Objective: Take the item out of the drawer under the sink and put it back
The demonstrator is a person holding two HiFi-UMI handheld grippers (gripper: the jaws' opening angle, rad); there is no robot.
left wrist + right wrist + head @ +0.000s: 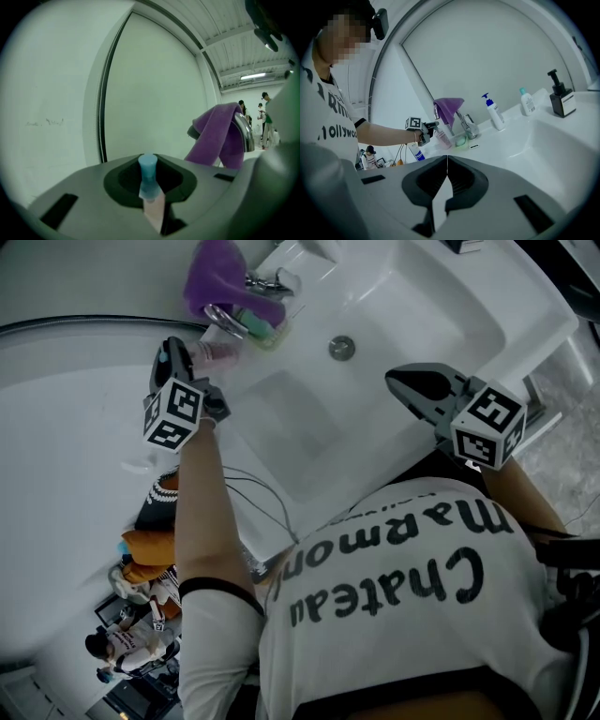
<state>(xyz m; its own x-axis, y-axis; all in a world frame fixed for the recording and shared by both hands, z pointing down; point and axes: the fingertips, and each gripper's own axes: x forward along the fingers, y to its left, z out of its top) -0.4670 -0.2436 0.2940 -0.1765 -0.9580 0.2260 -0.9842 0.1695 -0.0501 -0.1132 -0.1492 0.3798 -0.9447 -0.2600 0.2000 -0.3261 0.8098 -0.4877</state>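
A small pink bottle with a light blue cap [152, 202] sits upright between the jaws of my left gripper [150, 187], which is shut on it. In the head view that gripper [180, 357] is over the white counter left of the tap, with the pink bottle [218, 354] beside the soap dish. The right gripper view shows the pink bottle [442, 137] held by the left gripper [425, 129] next to the tap. My right gripper [447, 165] is shut with nothing in it and hovers at the sink's right side [401, 381]. No drawer is in view.
A purple cloth [223, 282] hangs over the chrome tap [464, 123]. A green soap dish [461, 139] lies beside the tap. The white basin [422, 315] has a drain [342, 347]. Two pump bottles [493, 112] and a black dispenser [560, 96] stand at the back.
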